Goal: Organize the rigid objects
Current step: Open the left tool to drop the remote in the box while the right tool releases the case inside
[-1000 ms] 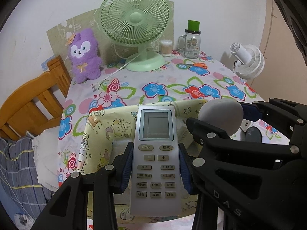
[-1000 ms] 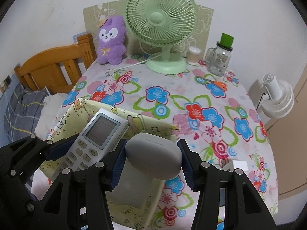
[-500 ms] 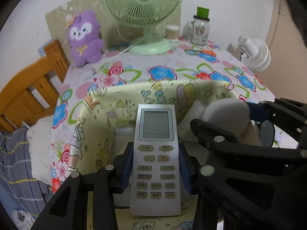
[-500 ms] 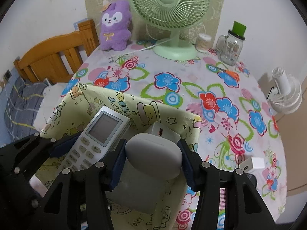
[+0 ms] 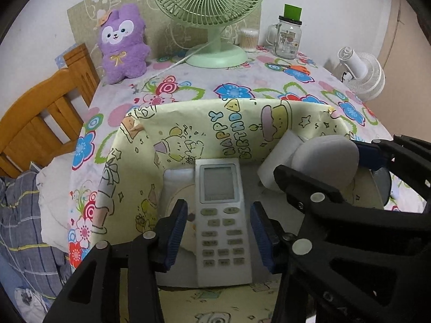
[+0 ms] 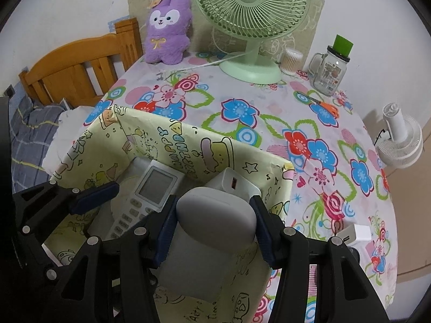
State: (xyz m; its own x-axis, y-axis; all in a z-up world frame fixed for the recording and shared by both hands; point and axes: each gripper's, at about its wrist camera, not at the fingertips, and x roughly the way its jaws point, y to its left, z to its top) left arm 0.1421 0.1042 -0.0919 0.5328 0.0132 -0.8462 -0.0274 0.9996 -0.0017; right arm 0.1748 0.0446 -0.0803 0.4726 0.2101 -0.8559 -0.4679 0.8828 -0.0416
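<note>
A white remote control (image 5: 222,215) lies inside the yellow cartoon-print box (image 5: 188,123), on a white object. My left gripper (image 5: 218,231) is open, its blue pads apart from the remote's sides. My right gripper (image 6: 215,223) is shut on a grey oval case (image 6: 215,215) and holds it over the box's right part, above a white charger block (image 6: 231,181). The remote also shows in the right wrist view (image 6: 146,196), as does the box (image 6: 150,140). The grey case shows in the left wrist view (image 5: 327,158).
On the floral tablecloth (image 6: 242,113) stand a green fan (image 6: 252,21), a purple plush (image 6: 167,29), a glass jar mug (image 6: 330,67), a cotton swab pot (image 6: 291,58), orange scissors (image 6: 323,105) and a white adapter (image 6: 355,232). A wooden bed frame (image 6: 80,72) stands left. A white fan (image 6: 401,140) stands right.
Both grippers lowered into the box. The left gripper opened and let go of the remote, which now rests inside. The right gripper still holds the grey case.
</note>
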